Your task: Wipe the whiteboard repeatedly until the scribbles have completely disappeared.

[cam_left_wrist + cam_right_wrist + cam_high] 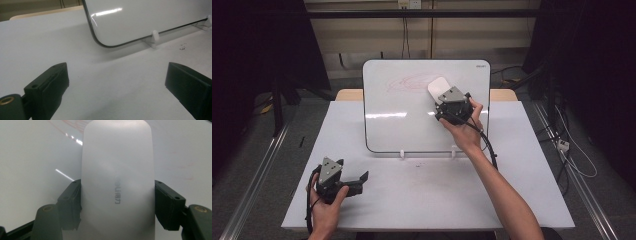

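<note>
On the white table (522, 200), toward its far side, a whiteboard (397, 130) is propped upright on small clear feet. Red scribbles (409, 82) are seen near its top edge, left of centre, so the wiping is judged to be only partly done; faint red traces are also seen in the right gripper view. A white eraser (117, 185) is clamped between the jaws of the right gripper (447, 95) and appears pressed against the board's upper right area, just right of the scribbles. At the near left of the table, the left gripper (117, 82) is rested with its jaws wide apart, nothing being held.
</note>
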Motion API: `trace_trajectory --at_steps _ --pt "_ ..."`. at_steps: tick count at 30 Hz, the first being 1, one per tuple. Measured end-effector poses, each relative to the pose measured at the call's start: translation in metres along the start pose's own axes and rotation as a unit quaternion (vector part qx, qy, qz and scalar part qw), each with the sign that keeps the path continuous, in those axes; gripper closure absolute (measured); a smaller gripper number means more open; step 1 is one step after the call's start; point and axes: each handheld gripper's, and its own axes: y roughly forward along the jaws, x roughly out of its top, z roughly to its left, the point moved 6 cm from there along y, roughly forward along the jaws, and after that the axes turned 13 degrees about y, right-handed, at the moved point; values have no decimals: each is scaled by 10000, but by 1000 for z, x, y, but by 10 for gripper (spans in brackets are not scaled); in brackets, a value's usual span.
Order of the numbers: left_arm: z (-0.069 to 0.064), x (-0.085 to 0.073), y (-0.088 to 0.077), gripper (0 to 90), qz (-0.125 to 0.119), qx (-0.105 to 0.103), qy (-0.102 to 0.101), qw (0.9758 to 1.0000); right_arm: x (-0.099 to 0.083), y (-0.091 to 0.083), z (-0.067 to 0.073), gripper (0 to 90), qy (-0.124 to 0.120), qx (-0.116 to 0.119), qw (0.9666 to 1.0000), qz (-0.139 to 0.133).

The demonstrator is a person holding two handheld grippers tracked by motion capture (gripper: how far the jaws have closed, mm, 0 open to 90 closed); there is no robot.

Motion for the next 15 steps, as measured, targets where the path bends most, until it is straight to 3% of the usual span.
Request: trace_trajectory --at_steps 5,10,13,15 --pt "1 0 -1 50 -6 3 2 10000 -4 0 14 315 -109 110 9999 25" --pt "0 0 -1 50 -13 -1 1 10000 -9 1 33 315 -430 254 9987 48" --pt "0 -1 -1 50 10 -18 23 10000 -8 1 30 315 -302 385 9988 50" --pt "-1 0 0 50 3 -36 19 10000 -6 2 28 315 -309 335 9990 39"
